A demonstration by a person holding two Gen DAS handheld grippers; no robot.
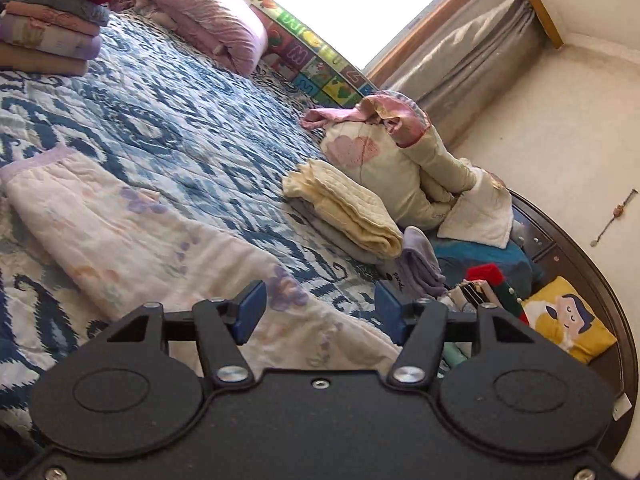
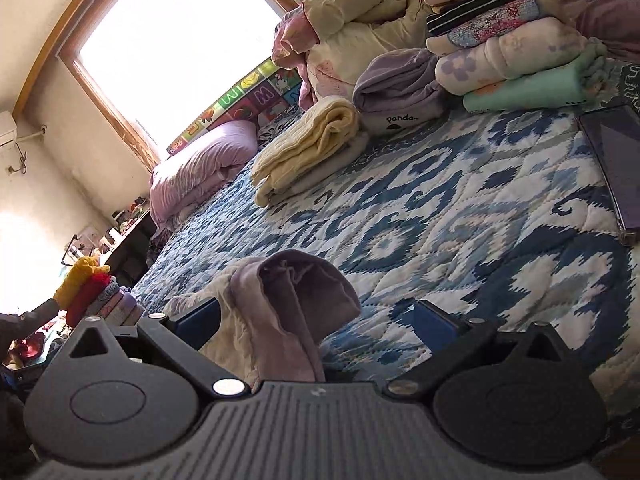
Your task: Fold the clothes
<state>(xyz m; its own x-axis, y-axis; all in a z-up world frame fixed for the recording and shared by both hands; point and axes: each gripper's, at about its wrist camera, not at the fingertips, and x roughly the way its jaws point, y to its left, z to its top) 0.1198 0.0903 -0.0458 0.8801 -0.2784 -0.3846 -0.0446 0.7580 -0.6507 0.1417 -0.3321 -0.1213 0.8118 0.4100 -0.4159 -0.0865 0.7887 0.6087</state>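
Left gripper [image 1: 320, 312] hovers over pale floral garment [image 1: 132, 232] spread on blue-and-white patterned quilt [image 1: 168, 120], jaws released, nothing between blue pads [image 1: 252, 312]. Right gripper [image 2: 316, 324] released too, bunched lavender-edged cloth end [image 2: 288, 304] lying in gap, against its left pad; grip not evident. Folded cream blanket [image 2: 308, 148] and stacked folded clothes [image 2: 512, 40] sit farther back on quilt.

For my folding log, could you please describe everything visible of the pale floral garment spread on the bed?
The pale floral garment lies partly flattened on the blue patterned quilt, running diagonally toward the left claw. It looks like soft, thin quilted cotton, cream with faded lilac flowers and a lilac band along its far edge. It is wrinkled, not yet folded. The open claw hangs over its near end; contact cannot be told.
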